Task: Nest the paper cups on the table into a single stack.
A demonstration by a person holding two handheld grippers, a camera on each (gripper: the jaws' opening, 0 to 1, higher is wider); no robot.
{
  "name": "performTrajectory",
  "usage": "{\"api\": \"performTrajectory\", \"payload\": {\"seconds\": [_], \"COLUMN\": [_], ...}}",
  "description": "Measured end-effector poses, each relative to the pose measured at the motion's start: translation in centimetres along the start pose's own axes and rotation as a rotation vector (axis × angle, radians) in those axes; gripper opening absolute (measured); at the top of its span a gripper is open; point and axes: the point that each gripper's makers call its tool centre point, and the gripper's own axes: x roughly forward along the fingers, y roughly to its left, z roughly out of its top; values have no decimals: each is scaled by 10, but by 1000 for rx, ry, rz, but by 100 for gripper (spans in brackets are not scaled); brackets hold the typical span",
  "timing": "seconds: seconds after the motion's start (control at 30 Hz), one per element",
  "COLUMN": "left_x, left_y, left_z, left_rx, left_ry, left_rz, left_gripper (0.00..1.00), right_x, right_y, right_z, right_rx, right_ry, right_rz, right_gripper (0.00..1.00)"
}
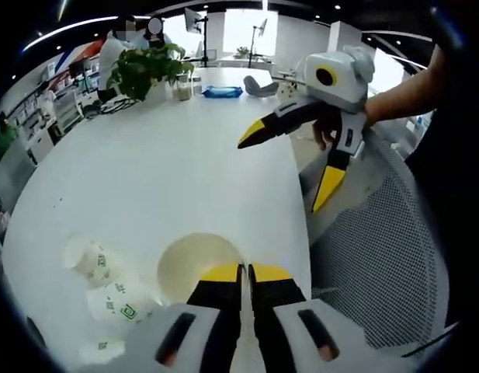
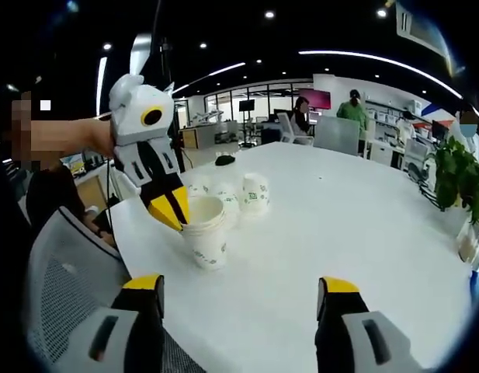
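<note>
Right gripper view, left hand-held gripper (image 2: pixel 175 215) pinching paper cup (image 2: pixel 206 233) rim, green logo unreadable, right hand-held gripper (image 2: pixel 241 293) spread.

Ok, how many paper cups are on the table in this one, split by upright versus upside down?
Upright cup, pinched at the rim by the left gripper: 1
Upside-down cups: 3
Total: 4
</note>
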Motion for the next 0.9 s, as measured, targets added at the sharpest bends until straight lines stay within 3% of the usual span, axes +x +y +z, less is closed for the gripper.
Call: {"api": "performTrajectory", "payload": {"seconds": [0.23, 0.53, 0.9], "left_x": [-2, -13, -36], "left_y": [1, 10, 31], "left_z": [0, 5, 20], "left_rx": [0, -10, -75], "left_ry": [-11, -53, -161], "left_rz": [1, 46, 88], "left_gripper": [2, 8, 9], "right_x": [1, 2, 2], "right_y": [1, 3, 3], "right_z": [-2, -4, -4], "right_rx": [-1, -6, -1], "right_ry": [9, 17, 17], "right_rz": [5, 18, 20], "right_gripper": [80, 80, 80]}}
